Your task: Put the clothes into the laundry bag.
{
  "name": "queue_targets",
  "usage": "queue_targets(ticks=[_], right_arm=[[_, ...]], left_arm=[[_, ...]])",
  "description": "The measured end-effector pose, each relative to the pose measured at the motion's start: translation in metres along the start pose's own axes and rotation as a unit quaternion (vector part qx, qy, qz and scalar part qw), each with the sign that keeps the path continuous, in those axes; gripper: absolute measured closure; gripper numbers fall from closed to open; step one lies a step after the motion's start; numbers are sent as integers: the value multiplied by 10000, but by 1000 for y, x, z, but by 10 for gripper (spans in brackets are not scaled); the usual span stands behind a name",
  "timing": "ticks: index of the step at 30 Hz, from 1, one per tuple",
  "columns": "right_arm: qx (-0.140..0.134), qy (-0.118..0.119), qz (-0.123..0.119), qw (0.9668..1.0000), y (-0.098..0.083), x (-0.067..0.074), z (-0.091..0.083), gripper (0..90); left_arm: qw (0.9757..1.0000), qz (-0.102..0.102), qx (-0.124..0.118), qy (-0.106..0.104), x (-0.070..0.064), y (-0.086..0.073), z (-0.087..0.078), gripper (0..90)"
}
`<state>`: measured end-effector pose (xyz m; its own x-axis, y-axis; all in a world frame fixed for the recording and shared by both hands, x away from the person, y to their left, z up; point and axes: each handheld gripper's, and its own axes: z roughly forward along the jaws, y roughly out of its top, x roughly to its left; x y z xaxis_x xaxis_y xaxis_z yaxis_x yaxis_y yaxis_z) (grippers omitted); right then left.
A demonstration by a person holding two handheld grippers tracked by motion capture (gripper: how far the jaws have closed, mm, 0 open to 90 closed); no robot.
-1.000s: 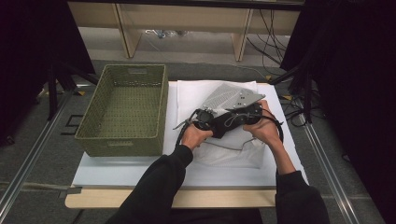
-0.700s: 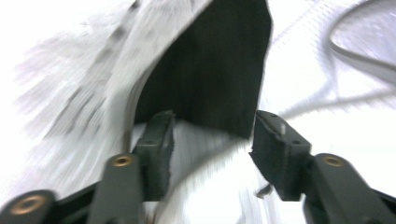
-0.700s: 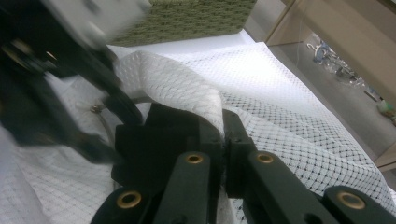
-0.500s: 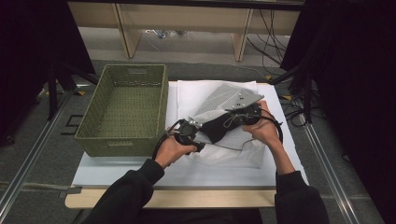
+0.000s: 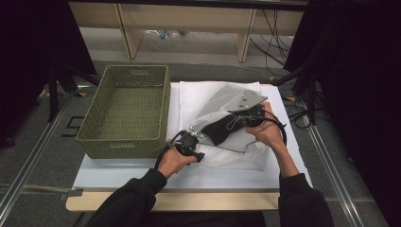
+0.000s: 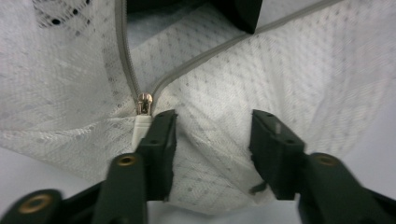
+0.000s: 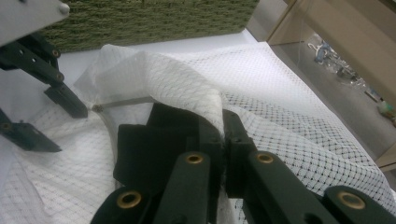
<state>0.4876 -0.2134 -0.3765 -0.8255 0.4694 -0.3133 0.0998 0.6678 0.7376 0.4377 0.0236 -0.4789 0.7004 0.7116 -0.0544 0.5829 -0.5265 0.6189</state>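
Right tool (image 7: 223,135) clamped on white mesh bag (image 7: 196,88); left tool (image 6: 210,135) agape, lately narrowing, beside zipper (image 6: 144,103).

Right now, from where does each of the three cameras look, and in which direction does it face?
High view: above the person's side, facing forward and down on the table; both forearms, left gripper, right gripper, green basket.
Left gripper view: rides the left gripper, facing the mesh laundry bag and zipper pull; jaws open.
Right gripper view: rides the right gripper, shut on the bag's edge, facing the basket.
Shared: the mesh bag appears in all three.
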Motion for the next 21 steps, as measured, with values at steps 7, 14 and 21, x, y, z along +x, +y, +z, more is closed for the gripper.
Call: queue_targets(ticks=[7, 14, 21], right_arm=[[55, 22, 51, 10000, 0, 2, 0, 894], [45, 34, 19, 10000, 0, 2, 0, 895], [85, 64, -17, 9999, 1, 7, -1, 894]], left_arm=[[9995, -7, -21, -323, 9, -5, -5, 868], [9989, -47, -93, -454, 12, -16, -25, 880], [9984, -13, -99, -552, 9, -28, -42, 879]])
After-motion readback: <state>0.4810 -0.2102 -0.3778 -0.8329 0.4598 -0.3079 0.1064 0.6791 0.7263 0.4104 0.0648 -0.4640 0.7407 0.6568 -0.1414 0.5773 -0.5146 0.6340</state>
